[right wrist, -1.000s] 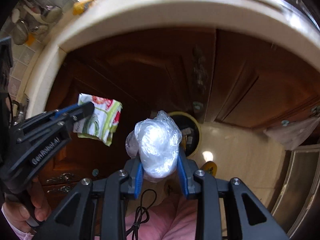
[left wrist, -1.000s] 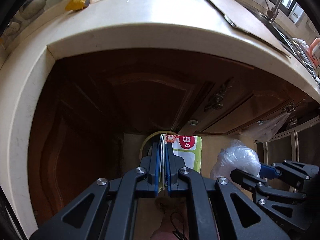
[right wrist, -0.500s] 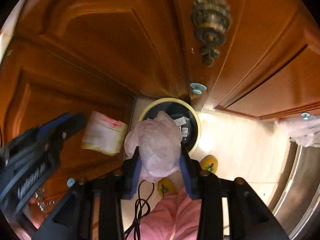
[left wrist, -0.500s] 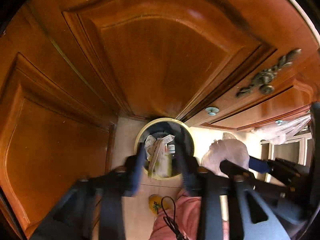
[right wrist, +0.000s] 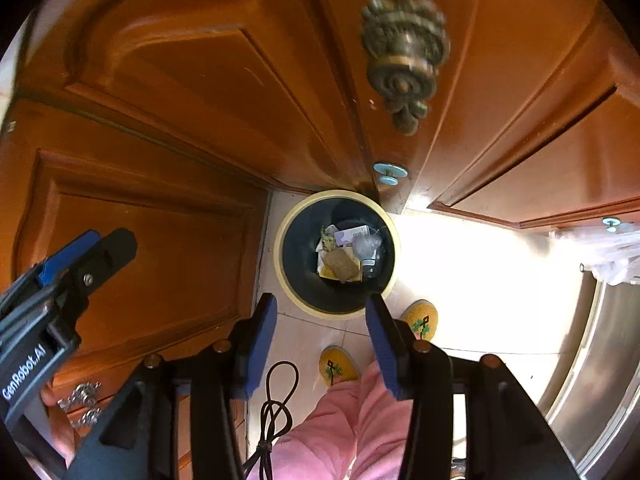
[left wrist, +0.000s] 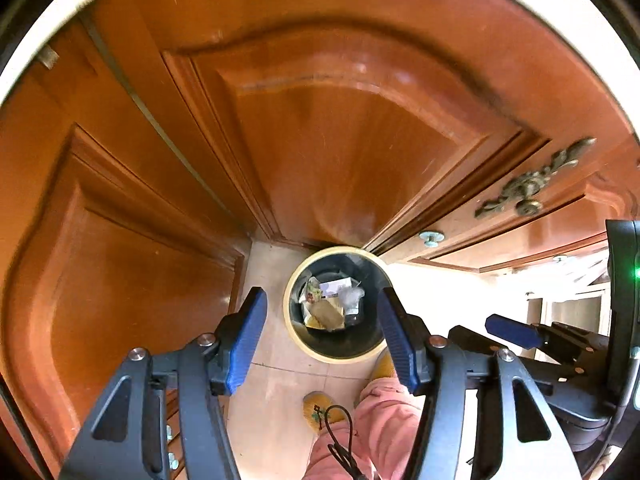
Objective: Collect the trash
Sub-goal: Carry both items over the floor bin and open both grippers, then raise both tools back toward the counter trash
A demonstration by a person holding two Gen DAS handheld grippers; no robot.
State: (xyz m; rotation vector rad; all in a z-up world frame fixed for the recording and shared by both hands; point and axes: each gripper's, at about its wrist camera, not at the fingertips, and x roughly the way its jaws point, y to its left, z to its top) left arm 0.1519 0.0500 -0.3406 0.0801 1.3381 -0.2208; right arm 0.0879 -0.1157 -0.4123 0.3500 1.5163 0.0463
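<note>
A round dark bin with a cream rim (left wrist: 297, 336) (right wrist: 280, 276) stands on the floor in the cabinet corner, below both grippers. Inside lie paper scraps, a brown piece (right wrist: 340, 266), a green-printed wrapper (right wrist: 328, 240) and crumpled clear plastic (right wrist: 366, 245); the same trash shows in the left wrist view (left wrist: 326, 304). My left gripper (left wrist: 322, 338) is open and empty above the bin. My right gripper (right wrist: 322, 342) is open and empty above the bin too. The left gripper shows at the left of the right wrist view (right wrist: 76, 256).
Brown wooden cabinet doors (left wrist: 340, 140) (right wrist: 180, 92) with an ornate brass handle (right wrist: 404, 56) rise behind the bin. The person's pink trousers (right wrist: 340, 428) and yellow slippers (right wrist: 420, 318) are below. A steel appliance front (right wrist: 600, 380) is at the right.
Both grippers swung down from the counter to above the bin and opened. The green wrapper left the left gripper and the clear plastic ball left the right; both now lie in the bin.
</note>
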